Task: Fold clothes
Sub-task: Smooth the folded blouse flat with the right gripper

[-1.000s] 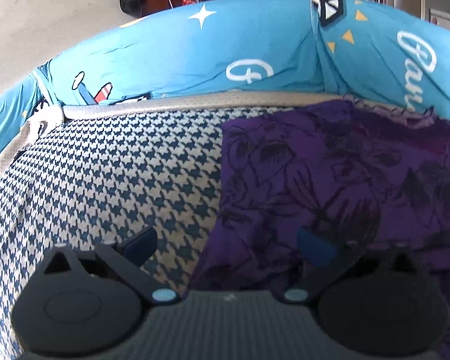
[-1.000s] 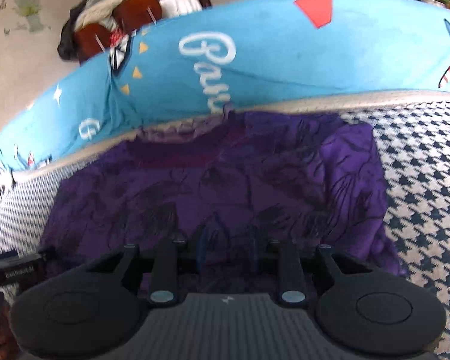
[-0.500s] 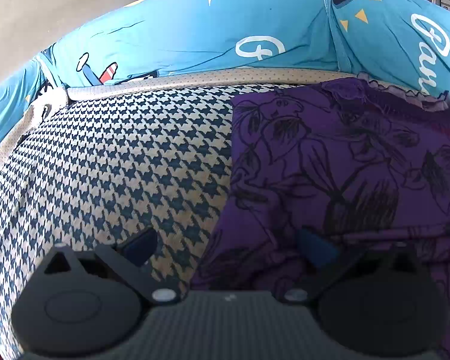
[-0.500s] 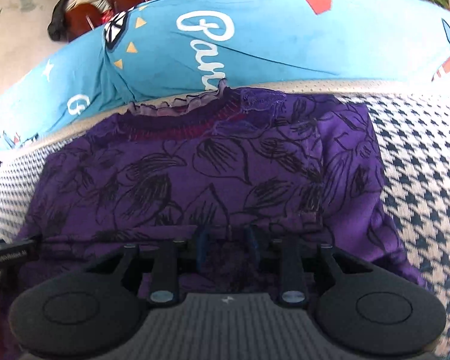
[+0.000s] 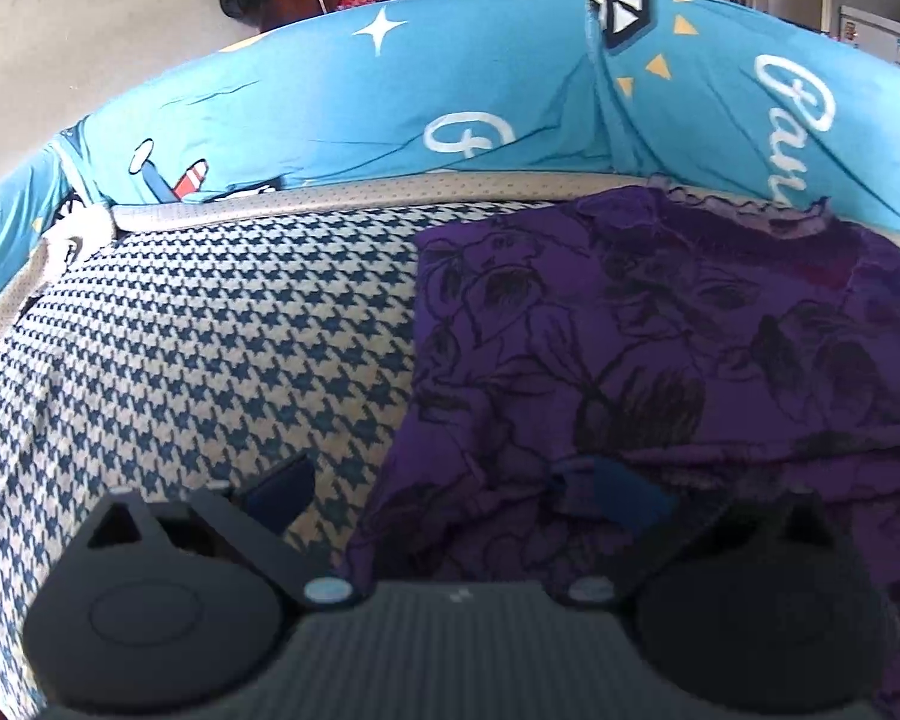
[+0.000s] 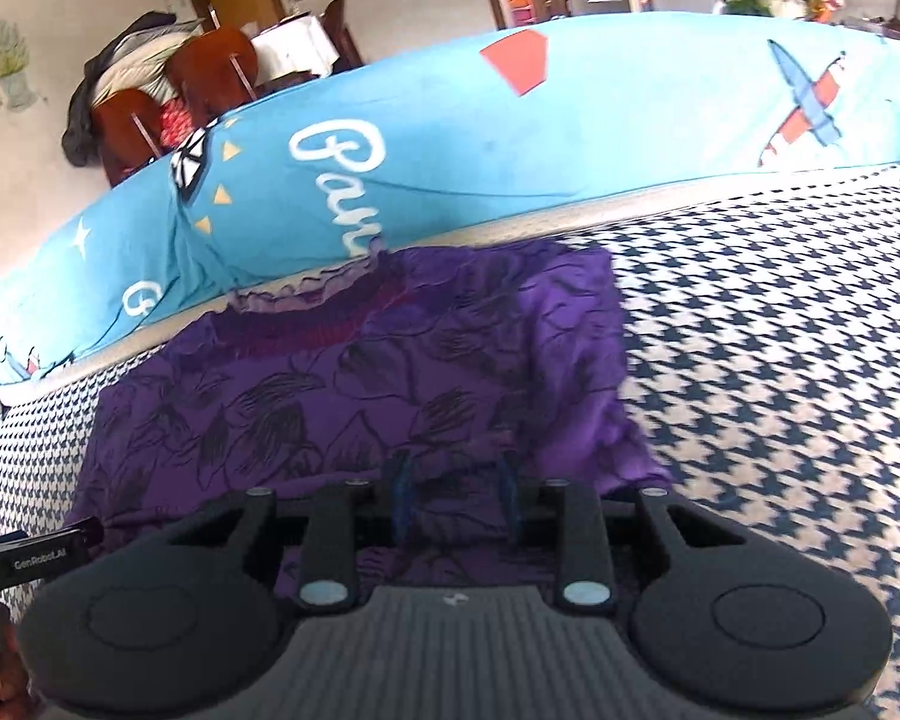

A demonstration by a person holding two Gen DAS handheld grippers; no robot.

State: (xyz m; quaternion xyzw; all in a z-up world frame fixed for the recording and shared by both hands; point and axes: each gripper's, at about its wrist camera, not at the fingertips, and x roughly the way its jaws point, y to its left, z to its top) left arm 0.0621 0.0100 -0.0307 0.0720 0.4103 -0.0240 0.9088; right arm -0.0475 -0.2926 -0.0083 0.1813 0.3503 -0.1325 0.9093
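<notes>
Purple top (image 6: 426, 372): flat on houndstooth bed (image 6: 780, 360), neckline toward blue cushion (image 6: 450, 138). Right gripper (image 6: 453, 489) pinching near hem; left gripper (image 5: 450, 489) spread astride top's left edge.

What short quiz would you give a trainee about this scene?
1. True or false: the purple floral garment lies on a plain white cover.
2. Which gripper's jaws stand wide open? A. left B. right
3. Fill in: the cartoon-print sheet behind the garment is mainly ____.

Key
1. False: it lies on a houndstooth cover.
2. A: the left gripper is open, while the right gripper appears to pinch the garment's near edge.
3. Blue.
</notes>
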